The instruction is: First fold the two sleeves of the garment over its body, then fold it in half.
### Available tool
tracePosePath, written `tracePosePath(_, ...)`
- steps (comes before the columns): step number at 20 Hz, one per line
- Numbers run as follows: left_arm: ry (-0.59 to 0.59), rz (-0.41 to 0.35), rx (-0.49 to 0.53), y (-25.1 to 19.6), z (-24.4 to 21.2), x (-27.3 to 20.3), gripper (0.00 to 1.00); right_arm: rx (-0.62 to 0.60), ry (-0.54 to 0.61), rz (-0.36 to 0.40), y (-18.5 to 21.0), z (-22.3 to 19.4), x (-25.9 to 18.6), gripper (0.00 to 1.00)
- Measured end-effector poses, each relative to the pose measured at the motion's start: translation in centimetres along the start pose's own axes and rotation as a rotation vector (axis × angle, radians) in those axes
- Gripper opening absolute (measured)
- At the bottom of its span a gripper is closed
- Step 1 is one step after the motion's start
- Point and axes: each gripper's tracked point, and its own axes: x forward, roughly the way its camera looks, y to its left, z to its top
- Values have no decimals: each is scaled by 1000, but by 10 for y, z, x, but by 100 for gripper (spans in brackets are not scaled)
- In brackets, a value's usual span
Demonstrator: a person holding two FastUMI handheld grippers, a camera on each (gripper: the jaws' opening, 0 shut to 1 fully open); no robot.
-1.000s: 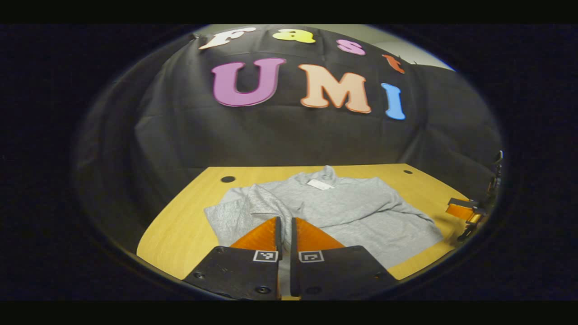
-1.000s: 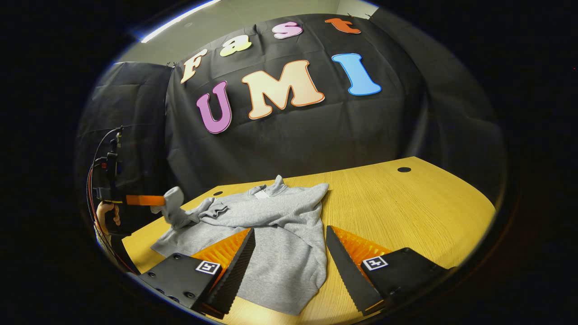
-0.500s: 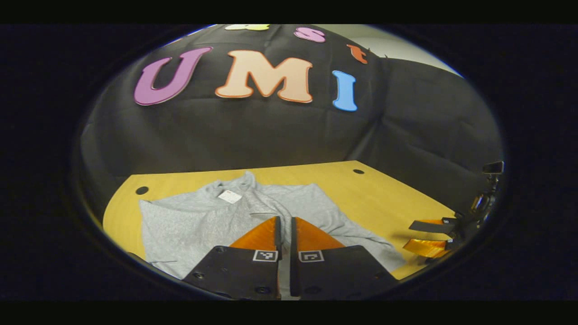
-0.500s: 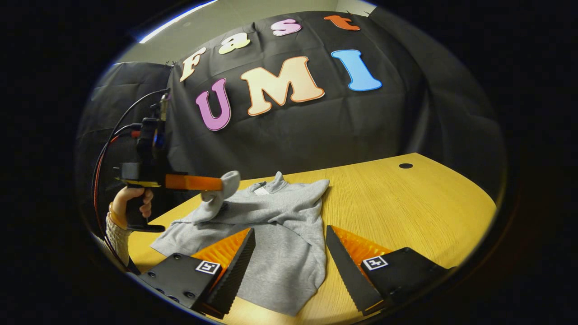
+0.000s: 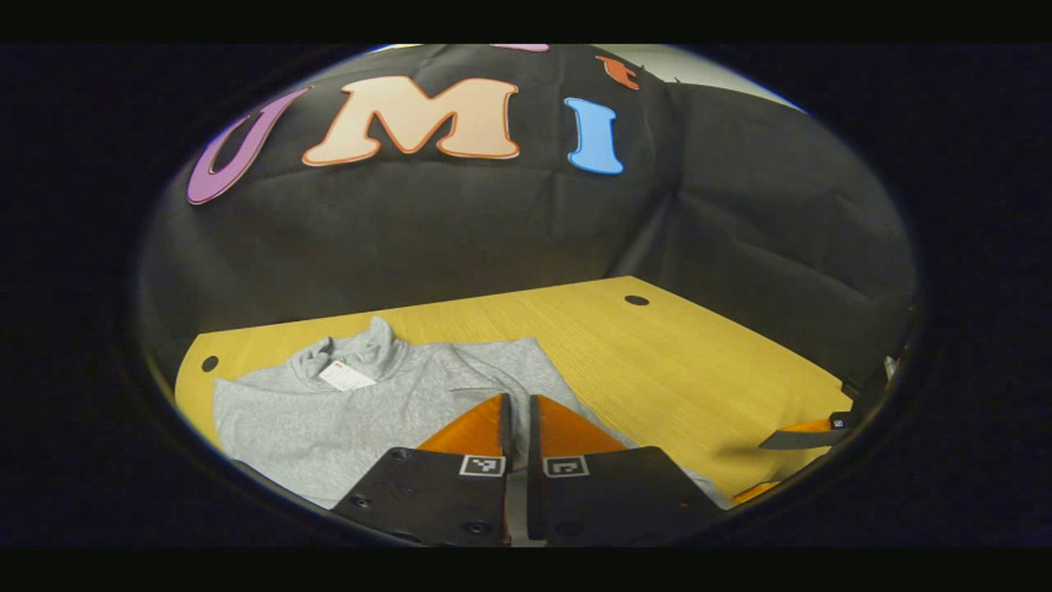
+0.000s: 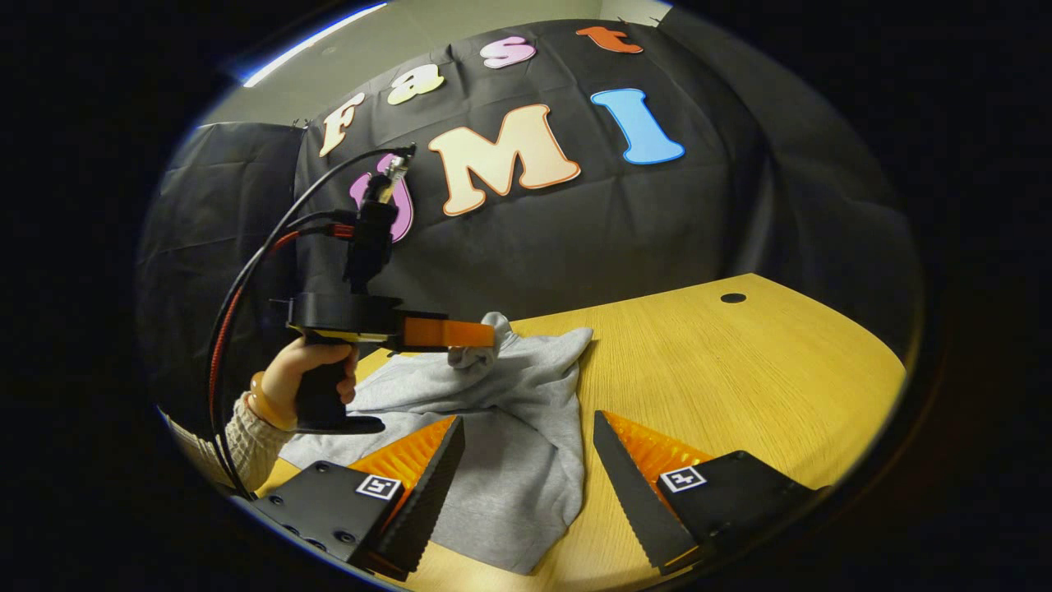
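**Where things lie on the table**

In the right gripper view, we see the garment (image 6: 509, 427) spread on the table (image 6: 740, 386), toward the table's 9 o'clock side. The sleeve (image 6: 481, 349) is raised above the garment's body, pinched at the tip of the left gripper (image 6: 485, 335), which reaches in from 9 o'clock with a hand (image 6: 308, 374) on its grip. The right gripper (image 6: 526, 460) sits at 6 o'clock, its spread fingers straddling the garment's near edge. A hole (image 6: 732, 298) lies at the table's far side, toward 2 o'clock.

In the left gripper view, we find the collar (image 5: 362, 349) at 10 o'clock of the fingers (image 5: 481, 427).
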Motion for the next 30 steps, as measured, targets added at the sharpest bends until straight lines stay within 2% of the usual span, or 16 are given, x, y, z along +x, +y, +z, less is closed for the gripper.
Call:
tracePosePath(3, 9, 6, -17, -4, -6, 7, 5, 7, -7, -9, -5, 3, -1, 98)
tracePosePath(5, -8, -21, -31, -10, -3, 7, 7, 7, -6, -14, -8, 3, -1, 98)
tracePosePath(6, -20, -28, -36, -13, 2, 5, 14, 8, -4, -17, -9, 1, -1, 98)
tracePosePath(7, -30, -34, -28, -15, 6, 4, 10, 8, 0, -18, -9, 0, -1, 98)
tracePosePath(10, -57, 8, 15, -8, 17, -3, 52, 9, 13, -16, -7, -3, 0, 98)
tracePosePath(11, -69, 20, 19, -4, 21, -8, 60, 12, 16, -9, -5, -4, 0, 98)
tracePosePath(12, -78, 30, 19, 0, 23, -13, 74, 13, 18, -5, -3, -3, -1, 98)
tracePosePath(13, -91, 49, 19, 7, 26, -19, 82, 11, 20, -2, -1, -2, -1, 98)
tracePosePath(14, -101, 68, 18, 14, 29, -28, 95, 7, 23, 0, 1, -3, -2, 98)
tracePosePath(18, -119, 138, 2, 52, 24, -72, 98, -13, 41, 11, 9, -4, -6, 98)
tracePosePath(19, -121, 152, -4, 62, 19, -87, 95, -19, 50, 11, 12, -6, -6, 94)
tracePosePath(20, -118, 163, -6, 68, 14, -99, 98, -22, 58, 11, 13, -9, -8, 98)
tracePosePath(24, -99, 255, -1, 107, -15, -154, 98, -49, 108, 14, 24, -26, -10, 98)
tracePosePath(30, -73, 328, -39, 125, -69, -220, 95, -76, 186, 5, 34, -54, -16, 98)
